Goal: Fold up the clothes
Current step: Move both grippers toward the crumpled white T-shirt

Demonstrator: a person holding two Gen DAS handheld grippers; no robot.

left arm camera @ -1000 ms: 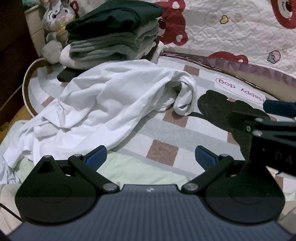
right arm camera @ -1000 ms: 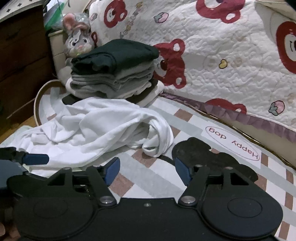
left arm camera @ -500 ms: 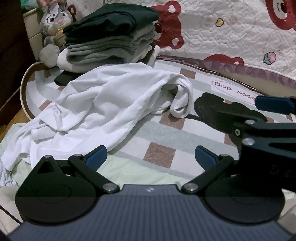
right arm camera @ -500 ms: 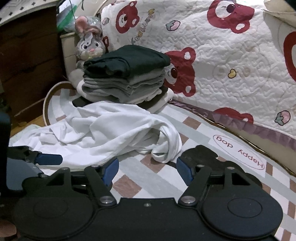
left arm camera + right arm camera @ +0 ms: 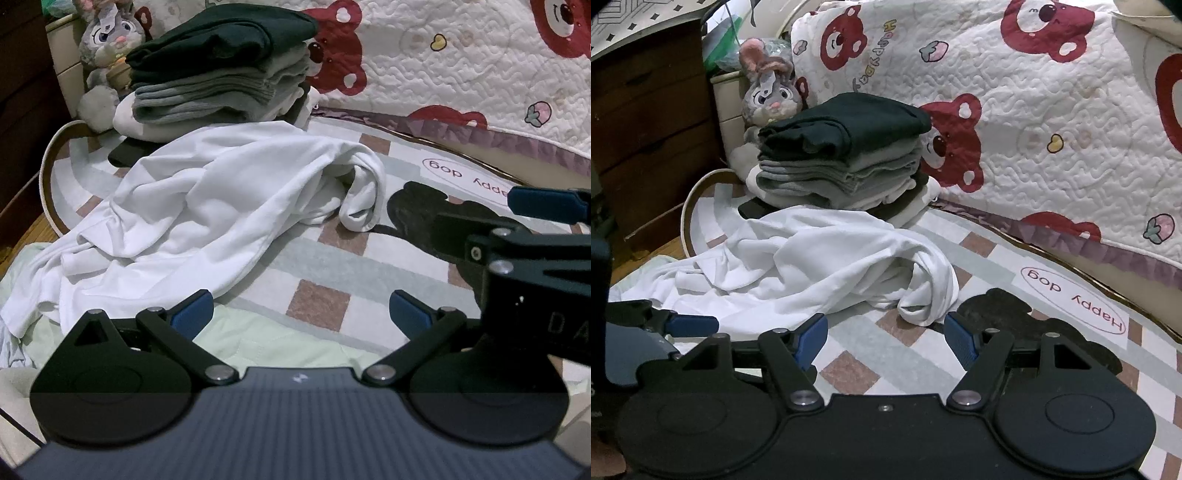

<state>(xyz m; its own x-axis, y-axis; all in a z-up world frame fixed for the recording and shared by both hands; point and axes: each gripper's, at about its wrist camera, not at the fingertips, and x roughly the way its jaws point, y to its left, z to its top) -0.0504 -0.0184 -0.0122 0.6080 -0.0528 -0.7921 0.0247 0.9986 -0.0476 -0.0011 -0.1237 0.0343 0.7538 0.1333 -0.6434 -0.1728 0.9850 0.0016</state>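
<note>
Lying crumpled on the checked pink, grey and white rug (image 5: 317,306) is one white cotton garment (image 5: 207,206), unfolded, spread from the rug's left edge toward its middle, with a rolled end drooping at its right. One stack of folded clothes (image 5: 842,155) is being seen just behind it, dark green piece on top, grey and white pieces beneath; the exact count of layers cannot be told. One grey plush rabbit (image 5: 768,92) is being propped behind the stack, beside one dark wooden drawer chest (image 5: 653,122). One white quilt printed with red bears (image 5: 1034,110) is hanging along the far side. A pale green cloth (image 5: 258,339) is lying under the garment's near edge.

Two grippers are being held low over the rug. The left gripper (image 5: 301,312) is being kept with its blue-padded fingers wide apart, nothing between them; the garment's near hem is lying just ahead of its left finger. The right gripper (image 5: 886,339) is likewise being held spread and empty, the garment's rolled end lying just beyond its fingertips, apart from them.
</note>
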